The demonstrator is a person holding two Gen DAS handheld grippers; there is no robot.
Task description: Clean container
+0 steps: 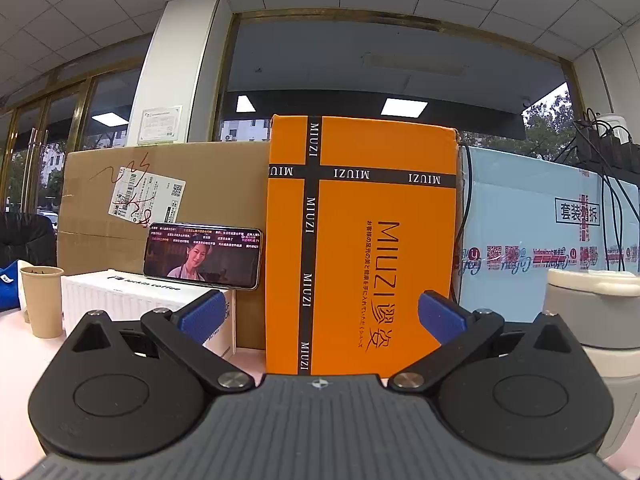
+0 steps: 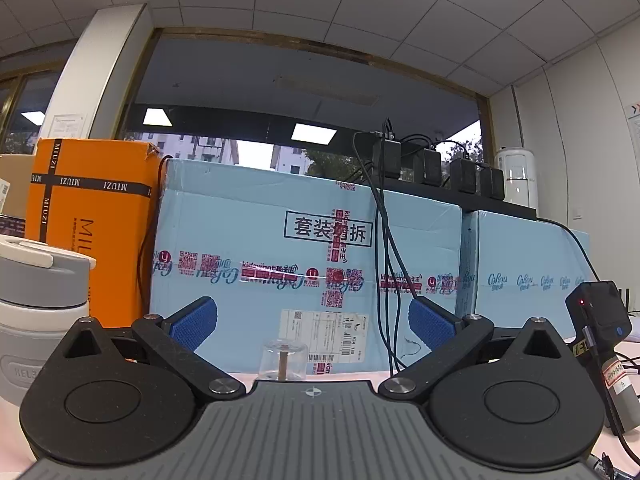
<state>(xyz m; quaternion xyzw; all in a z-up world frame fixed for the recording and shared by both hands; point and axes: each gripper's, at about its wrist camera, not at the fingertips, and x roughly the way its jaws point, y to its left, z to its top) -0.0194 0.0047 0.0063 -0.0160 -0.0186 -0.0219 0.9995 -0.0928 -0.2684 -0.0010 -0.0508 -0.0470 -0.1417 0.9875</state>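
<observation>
A grey container with a cream lid [image 1: 600,320] stands at the right edge of the left wrist view; it also shows at the left edge of the right wrist view [image 2: 36,308]. My left gripper [image 1: 320,316] is open and empty, left of the container, facing an orange box. My right gripper [image 2: 312,322] is open and empty, right of the container. A small clear glass piece with a brown stem inside [image 2: 284,360] stands on the table just ahead of the right gripper, between its blue pads [image 2: 196,320].
An orange MIUZI box [image 1: 380,240], a brown carton [image 1: 160,200] and light blue cartons [image 2: 300,260] wall off the back. A phone [image 1: 202,256] leans on a white box [image 1: 132,296]; a paper cup [image 1: 42,300] stands left. Black chargers, cables [image 2: 384,260] and a device [image 2: 600,320] are on the right.
</observation>
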